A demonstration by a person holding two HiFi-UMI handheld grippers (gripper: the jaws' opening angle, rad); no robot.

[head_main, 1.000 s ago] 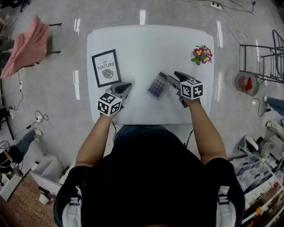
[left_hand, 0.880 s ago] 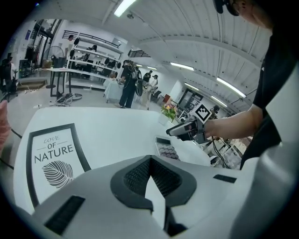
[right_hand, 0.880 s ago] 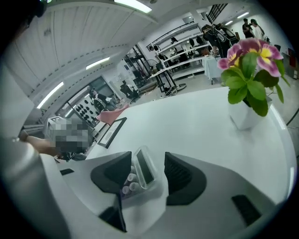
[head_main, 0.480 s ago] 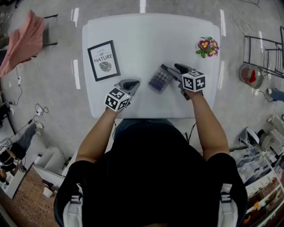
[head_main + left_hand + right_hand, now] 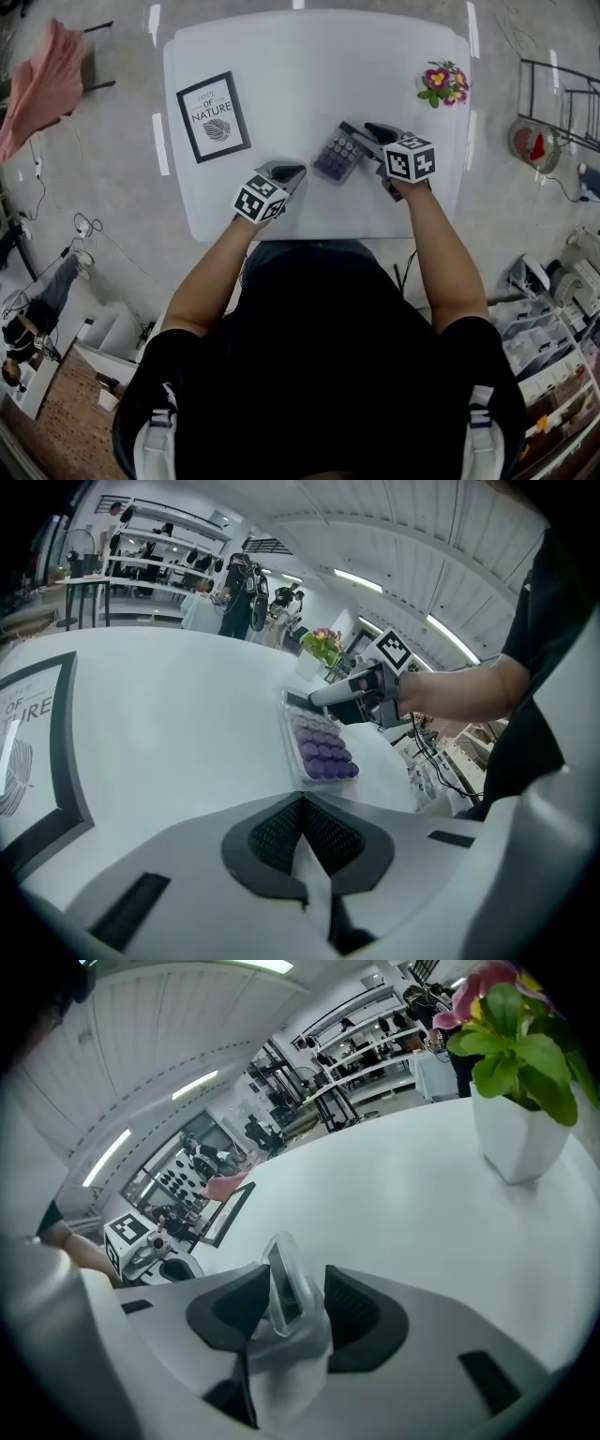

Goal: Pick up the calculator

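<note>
My right gripper [image 5: 359, 131] slants down, jaws closing around the calculator [image 5: 337, 156]; my left gripper [image 5: 293, 172], jaws together, slants down near it.

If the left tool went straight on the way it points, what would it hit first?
Probably the bare table just short of the calculator, at its near end. Depth is unclear, so it might touch the calculator itself.

White table [image 5: 309, 56], framed print [image 5: 213, 116] left, calculator [image 5: 337, 157] centre, potted flowers [image 5: 443, 82] right
</note>
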